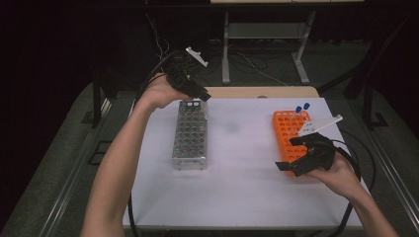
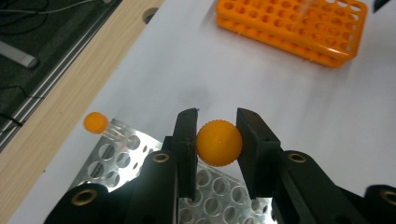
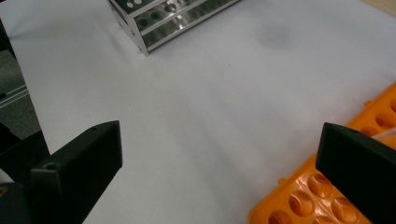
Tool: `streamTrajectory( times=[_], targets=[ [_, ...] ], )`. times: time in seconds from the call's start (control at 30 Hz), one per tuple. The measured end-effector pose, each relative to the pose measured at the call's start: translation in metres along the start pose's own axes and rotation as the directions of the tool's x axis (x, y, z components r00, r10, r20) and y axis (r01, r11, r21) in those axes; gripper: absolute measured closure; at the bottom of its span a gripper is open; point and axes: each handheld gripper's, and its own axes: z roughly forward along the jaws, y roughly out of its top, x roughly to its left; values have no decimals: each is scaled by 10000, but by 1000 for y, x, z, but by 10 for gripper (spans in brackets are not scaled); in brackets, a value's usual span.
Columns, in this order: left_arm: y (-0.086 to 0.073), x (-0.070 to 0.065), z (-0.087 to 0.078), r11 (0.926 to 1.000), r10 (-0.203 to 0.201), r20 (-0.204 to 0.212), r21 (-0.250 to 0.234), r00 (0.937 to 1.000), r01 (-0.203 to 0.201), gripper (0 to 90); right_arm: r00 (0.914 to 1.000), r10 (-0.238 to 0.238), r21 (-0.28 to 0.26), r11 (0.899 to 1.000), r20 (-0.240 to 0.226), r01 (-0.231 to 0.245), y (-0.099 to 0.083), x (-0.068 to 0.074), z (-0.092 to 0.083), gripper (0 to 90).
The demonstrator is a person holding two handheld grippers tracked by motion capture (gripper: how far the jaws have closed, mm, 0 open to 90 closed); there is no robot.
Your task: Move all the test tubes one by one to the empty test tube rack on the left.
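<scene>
At upper left of the high view, the left gripper (image 1: 196, 94) pinches an orange-capped tube (image 2: 219, 143) over the far end of the metal rack (image 1: 189, 136). It should stay upright and clear the holes. At right, the right gripper (image 1: 296, 154) stands spread beside the orange rack (image 1: 286, 129).

This looks like a lab set up for recording bench work. On a desk (image 1: 237, 197) covered with a white sheet stand two test-tube racks: a metal rack (image 1: 190, 136) with rows of round holes and an orange plastic rack (image 1: 286, 128) holding blue-capped tubes (image 1: 302, 108). An orange-capped tube (image 2: 96, 123) sits in the metal rack. Around the desk the room is dark, with grey floor, loose cables (image 1: 247, 61) and the metal legs of another table (image 1: 301, 54) behind.
</scene>
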Motion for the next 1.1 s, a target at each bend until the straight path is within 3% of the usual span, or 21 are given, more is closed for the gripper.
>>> streamTrajectory(
  times=[0.3,0.6,0.9,1.1],
  targets=[
    [-4,29,20,9979,-628,-357,129,9974,633,687,9995,303,34,9995,40,-303,-15,-5,-2,2],
    [-8,52,33,9890,-1476,-819,-256,9856,1460,686,9986,514,-23,9987,104,-514,-27,-10,-4,2],
    [-12,63,48,9858,-1676,-1190,-137,9786,1672,686,9933,1047,-234,9943,484,-1037,-47,-25,-19,2],
    [-12,66,57,9835,-1802,-1197,-66,9763,1807,686,9869,1430,-366,9894,743,-1406,-59,-36,-27,2]
  ],
)
